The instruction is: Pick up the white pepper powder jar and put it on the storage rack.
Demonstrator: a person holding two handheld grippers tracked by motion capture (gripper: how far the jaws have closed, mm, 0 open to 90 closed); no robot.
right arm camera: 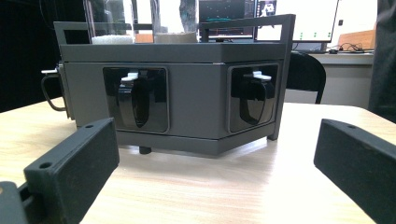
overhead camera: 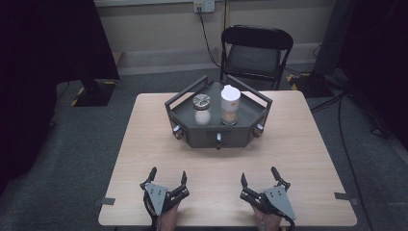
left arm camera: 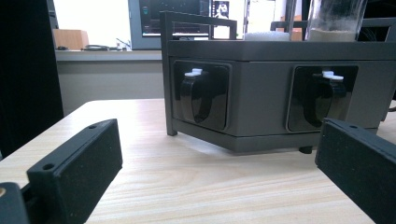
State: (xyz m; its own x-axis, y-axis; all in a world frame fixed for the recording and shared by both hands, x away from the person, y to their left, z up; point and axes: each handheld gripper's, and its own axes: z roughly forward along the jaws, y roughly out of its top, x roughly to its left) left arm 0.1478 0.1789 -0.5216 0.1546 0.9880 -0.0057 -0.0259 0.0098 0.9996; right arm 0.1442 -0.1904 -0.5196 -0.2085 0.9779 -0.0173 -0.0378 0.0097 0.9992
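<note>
- Dark grey six-sided metal tray with raised rail handles (overhead camera: 185, 122) is sitting at the far middle of the pale wooden desk (overhead camera: 298, 159), well apart from both tongs.
- Three black latch handles with white tips are showing on its near faces; the middle one (overhead camera: 219, 139) is facing the person.
- Short glass jar with a patterned lid and white contents (overhead camera: 202, 109) is standing upright in the tray, left of a taller clear jar with a white cap and tan contents (overhead camera: 230, 105); the two are close together, contact unclear.
- Judging by the layout, nothing is being handled yet: jars are resting in the tray, latches untouched, all the work seemingly left to do.
- Left tongs (overhead camera: 168, 175) are lying low at the near edge of the desk, jaws spread wide, empty, pointing toward the tray.
- Right tongs (overhead camera: 260, 174) are mirroring that: released, wide apart, gripping nothing.
- Black folding chair (overhead camera: 255, 50) is standing behind the desk on grey carpet.
</note>
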